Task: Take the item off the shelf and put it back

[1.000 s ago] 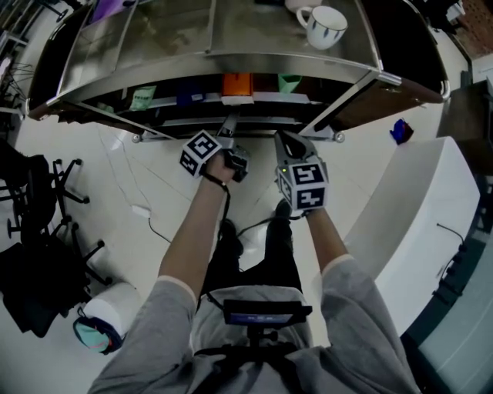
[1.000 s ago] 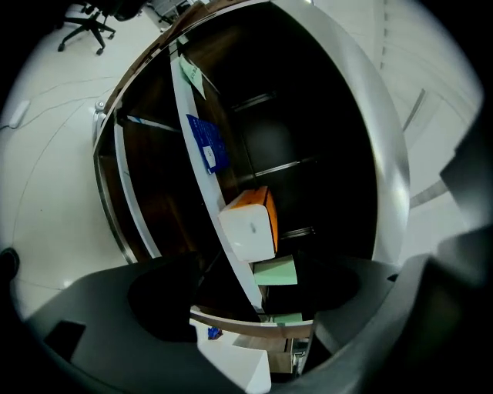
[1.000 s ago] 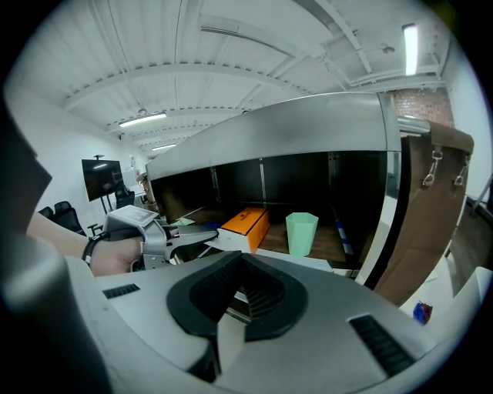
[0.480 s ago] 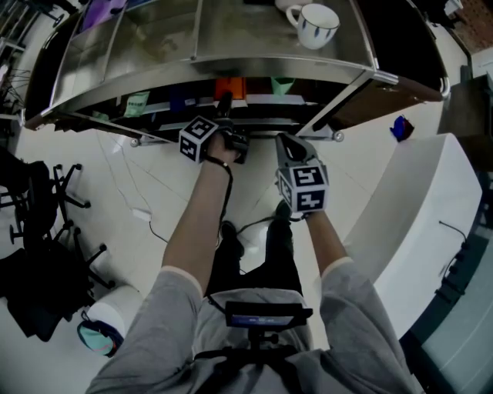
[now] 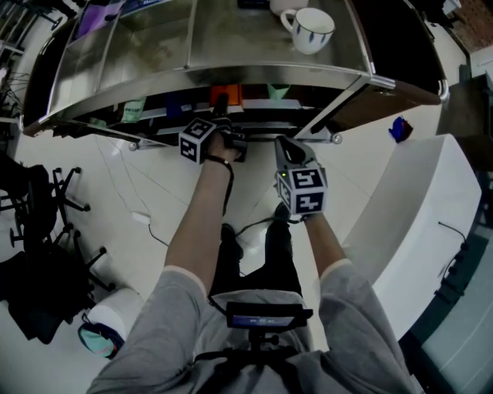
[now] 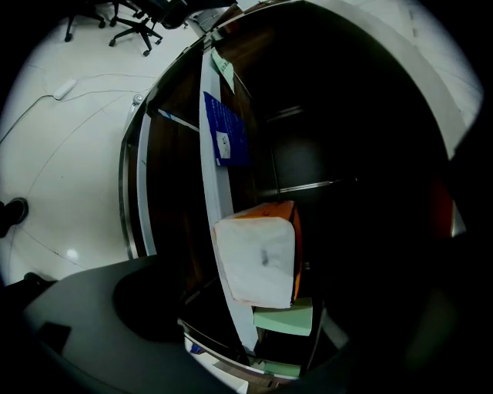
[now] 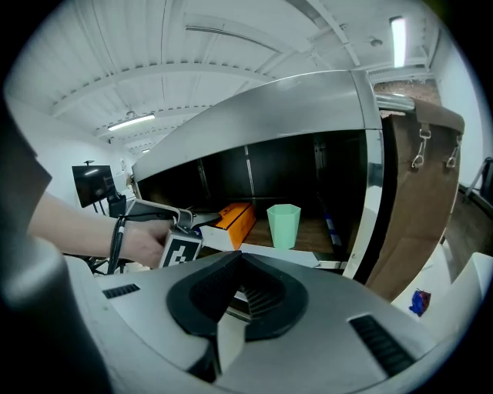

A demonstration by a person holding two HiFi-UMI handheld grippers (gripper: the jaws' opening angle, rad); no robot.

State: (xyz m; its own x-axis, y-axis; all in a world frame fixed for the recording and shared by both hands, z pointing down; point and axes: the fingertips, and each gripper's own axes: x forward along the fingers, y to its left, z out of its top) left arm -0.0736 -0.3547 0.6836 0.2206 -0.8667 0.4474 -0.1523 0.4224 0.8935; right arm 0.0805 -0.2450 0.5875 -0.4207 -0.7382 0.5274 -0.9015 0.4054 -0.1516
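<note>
Orange box point(image 6: 258, 262): in the middle of the left gripper view, white end facing out. Sits on the low shelf point(image 6: 209, 169), under the shiny metal top point(image 5: 231, 46), upper middle of the head view. Not lifted, not held.

Left gripper point(image 5: 222, 106): farther in than a second ago. No longer out in front of the shelf edge; pokes in under the metal top now, tip just beside the box. Jaws look pressed together, nothing between them. Touching the box or not: too dark to tell.

Right gripper point(image 5: 287, 146): same spot as before, middle of the head view, out in front of the shelf. Jaws together, holding nothing.

Most likely the very start of the taking-off step. Still to do: open the jaws, close them on the box, pull it out, then put it back.

One orange box. One green cup point(image 7: 283, 225), just right of the box in the right gripper view. One blue packet point(image 6: 226, 138), upper middle of the left gripper view. One white mug point(image 5: 312, 29) on the metal top, plus the rim of a second cup point(image 5: 281, 4) at the very top edge of the head view. Two grippers.
</note>
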